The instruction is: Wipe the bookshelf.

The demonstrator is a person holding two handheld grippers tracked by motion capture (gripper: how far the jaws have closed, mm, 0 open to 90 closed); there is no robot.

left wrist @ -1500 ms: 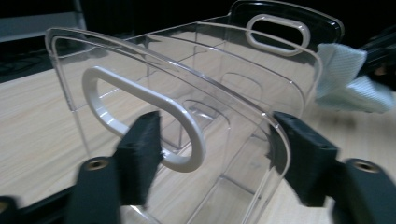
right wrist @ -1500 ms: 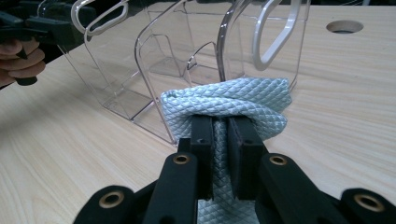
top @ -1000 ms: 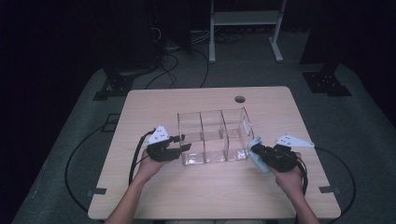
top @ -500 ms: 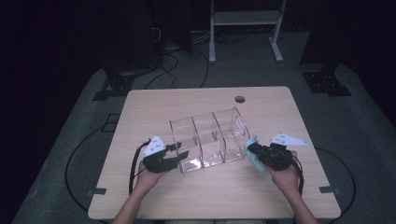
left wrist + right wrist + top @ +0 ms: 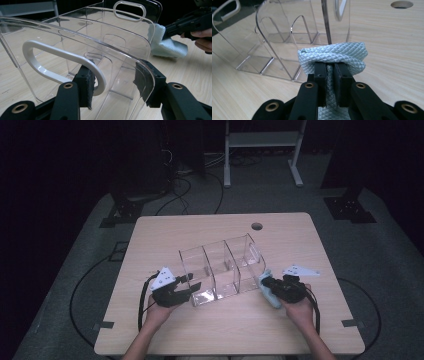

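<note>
The wooden desk (image 5: 165,232) stands on grey carpet in a dark room, and near its far edge there is a round cable hole (image 5: 257,226). On the desk, nearer to the front edge than to the far one and lying across the middle at an angle, is a clear plastic organizer (image 5: 220,268) with three compartments, divided by clear walls; its left end is closer to the person than its right end. At each end wall there is a white handle loop (image 5: 62,63). The left gripper (image 5: 186,289) is at the organizer's left end; in the left gripper view its jaws stand wide apart, one pad just behind the white loop and the other against the curved edge of the clear wall, so the end wall is between them, but I cannot tell whether they really press it. The right gripper (image 5: 266,282) is at the organizer's right end, near the right edge of the desk. Its jaws are almost closed and pinch a folded pale blue cloth (image 5: 334,58) with a diamond pattern, which bulges over the jaw tips and lies just beside the organizer's clear wall.
</note>
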